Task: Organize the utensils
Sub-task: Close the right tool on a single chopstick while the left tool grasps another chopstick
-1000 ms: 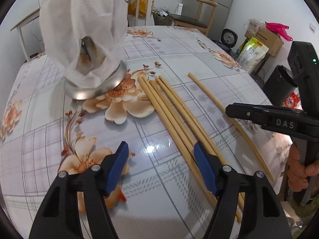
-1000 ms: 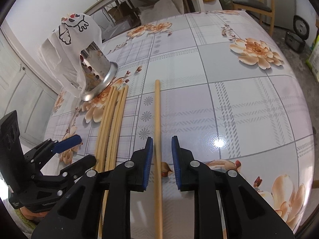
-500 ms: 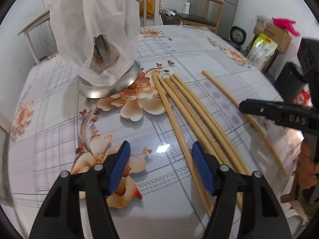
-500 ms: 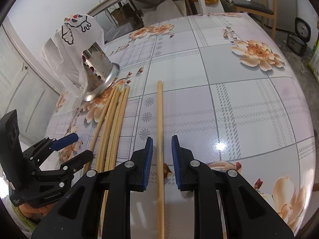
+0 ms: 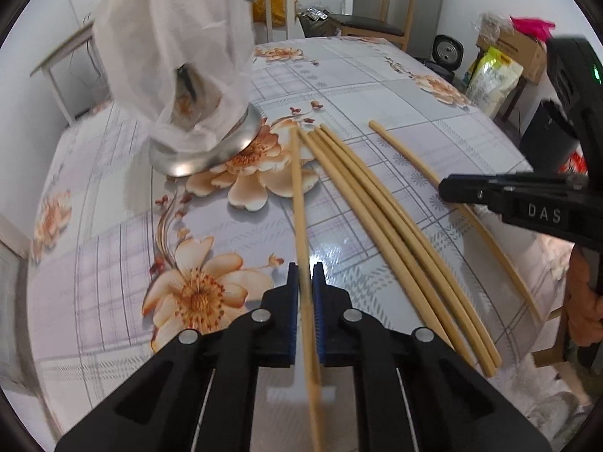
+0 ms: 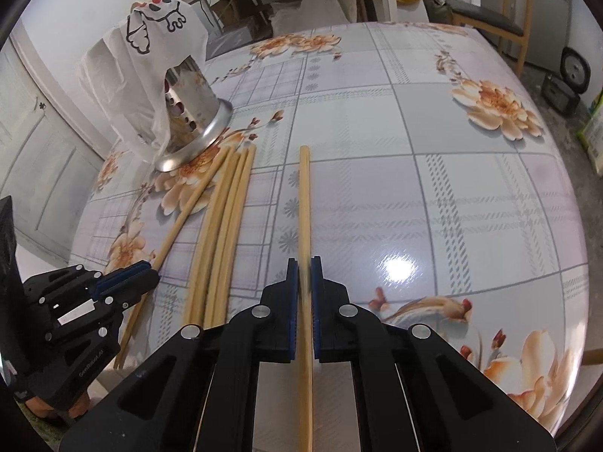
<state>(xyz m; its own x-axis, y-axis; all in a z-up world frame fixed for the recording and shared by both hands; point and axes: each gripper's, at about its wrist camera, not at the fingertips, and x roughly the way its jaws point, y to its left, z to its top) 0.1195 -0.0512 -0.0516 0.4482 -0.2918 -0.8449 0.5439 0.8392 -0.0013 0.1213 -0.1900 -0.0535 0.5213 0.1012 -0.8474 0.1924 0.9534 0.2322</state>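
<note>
Both claws have just been closing, and each now has one chopstick between its pads. One second ago the left claw [image 5: 304,286] stood wide open over the tabletop [image 5: 358,83] with nothing gripped; it is now clenched on the leftmost chopstick [image 5: 298,203], which has swung away from the bundle and is angled toward the holder. The right claw [image 6: 304,282], earlier narrowly open around the lone chopstick [image 6: 304,203], is now clamped on it; that stick keeps the same line on the tabletop.

Layout, largest to smallest:

1. Tabletop: flower-and-plaid oilcloth, unchanged.
2. Metal utensil holder [image 6: 192,120]: far left, upright on its flared base, draped with a white printed bag [image 6: 139,71]. Position unchanged.
3. Chopstick bundle [image 5: 380,218]: three or four sticks lying side by side between the two gripped sticks, far ends near the holder base. They lie flat as before.
4. Leftmost chopstick: in the left wrist view it runs from the claw pads toward the holder base; its far tip is just right of the base. Its near part is blurred.
5. Lone chopstick: well apart from the bundle, on its right, pointing far. In the left wrist view the right claw's black body crosses its middle.

A hand [image 5: 584,309] holds the right claw's grip at the right edge.
</note>
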